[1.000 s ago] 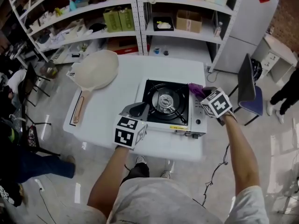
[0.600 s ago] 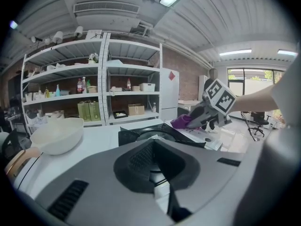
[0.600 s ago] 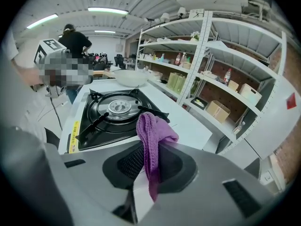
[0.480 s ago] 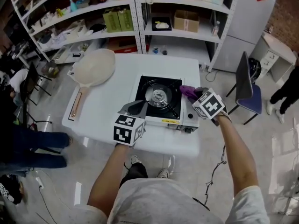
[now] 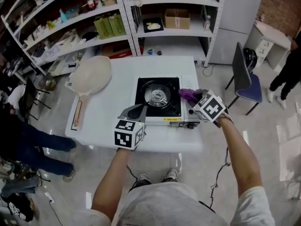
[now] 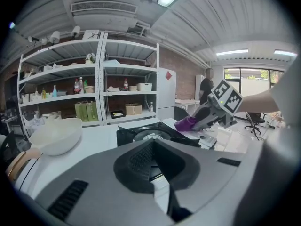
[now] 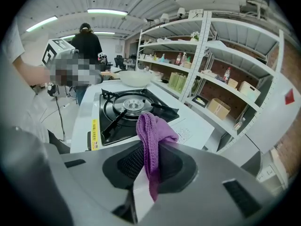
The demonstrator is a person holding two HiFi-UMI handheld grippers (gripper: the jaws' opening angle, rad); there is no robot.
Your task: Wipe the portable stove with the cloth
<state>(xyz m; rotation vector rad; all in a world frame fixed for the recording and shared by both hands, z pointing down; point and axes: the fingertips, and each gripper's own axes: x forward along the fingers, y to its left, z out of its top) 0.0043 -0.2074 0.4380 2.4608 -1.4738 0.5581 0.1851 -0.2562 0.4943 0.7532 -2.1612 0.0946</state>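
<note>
Portable stove sits on the white bench, black burner tray facing up, pan supports bare, yellow label on its front edge. Cloth: purple, bunched, over the stove's pale right-hand panel, just beside the burner tray. No view settles whether it presses on the panel. Right gripper comes in from the stove's right-front corner. In the right gripper view its fingers pinch the cloth, a fold standing up above the fingers and a tail hanging down between them, with the burner just beyond. Left gripper is at the stove's front-left corner, pointing across the stove toward the cloth. In the left gripper view its fingers are pressed together with nothing between them, and the right gripper and cloth show on the far side of the stove. Contact between left gripper and stove: cannot tell. Left of the stove and well apart from it on the bench lies a cream pan with a wooden handle, the handle toward the bench's front edge. Beyond the stove stand white shelves loaded with boxes and bottles. To the stove's right, off the bench, is a dark chair on the floor.
</note>
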